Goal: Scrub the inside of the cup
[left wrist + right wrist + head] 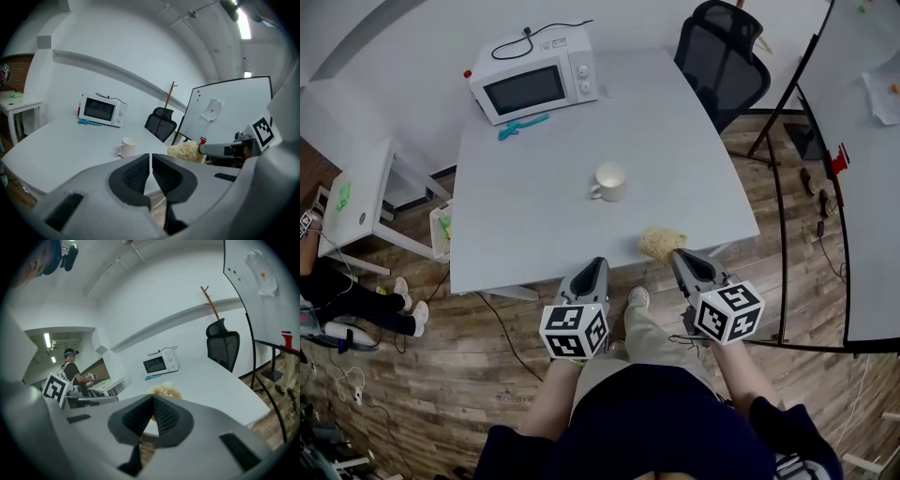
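Head view. The left gripper (595,264) is held over the near edge of the white table (534,225), jaws pressed together with nothing between them. The white ceramic mug (609,181) stands upright on the table, ahead of the left jaws and well apart from them, handle turned left. The right gripper (678,253) is closed, and the pale yellow fibrous scrub sponge (660,241) is pinched at its jaw tips, over the table's near edge. A white microwave oven (534,80) is seen far beyond both grippers.

Left gripper view. The ribbed pads are closed to a thin slit with nothing held. The mug (126,147) is seen ahead and slightly left of the jaw tips. The sponge (186,151) lies ahead and to the right, touching the tip of the right gripper (201,149).

Right gripper view. The jaws meet in a point. The sponge (164,391) sits right at the tips, its edge caught between them. The microwave oven (161,363) is seen well beyond the tips.
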{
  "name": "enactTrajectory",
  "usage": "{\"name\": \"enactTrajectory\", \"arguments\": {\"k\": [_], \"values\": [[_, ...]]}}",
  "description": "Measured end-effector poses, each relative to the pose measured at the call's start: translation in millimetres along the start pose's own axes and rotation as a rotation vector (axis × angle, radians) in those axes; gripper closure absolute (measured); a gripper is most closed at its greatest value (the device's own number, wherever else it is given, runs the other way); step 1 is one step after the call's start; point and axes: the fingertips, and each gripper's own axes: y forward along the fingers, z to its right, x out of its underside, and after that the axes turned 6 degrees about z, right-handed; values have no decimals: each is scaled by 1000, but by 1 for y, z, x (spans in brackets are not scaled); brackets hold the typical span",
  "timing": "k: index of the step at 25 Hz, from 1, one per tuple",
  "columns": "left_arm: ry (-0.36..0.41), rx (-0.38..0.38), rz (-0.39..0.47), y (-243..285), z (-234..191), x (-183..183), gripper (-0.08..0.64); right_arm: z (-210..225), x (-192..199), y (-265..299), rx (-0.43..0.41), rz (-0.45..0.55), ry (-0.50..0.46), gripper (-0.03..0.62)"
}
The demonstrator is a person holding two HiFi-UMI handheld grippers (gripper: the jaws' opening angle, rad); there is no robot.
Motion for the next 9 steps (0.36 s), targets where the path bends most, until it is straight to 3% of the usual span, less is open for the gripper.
{"name": "enactTrajectory", "arguments": {"k": [9], "values": [[-4, -7, -16, 2, -4, 8, 528, 0, 3, -2, 5, 4, -1, 568]]}}
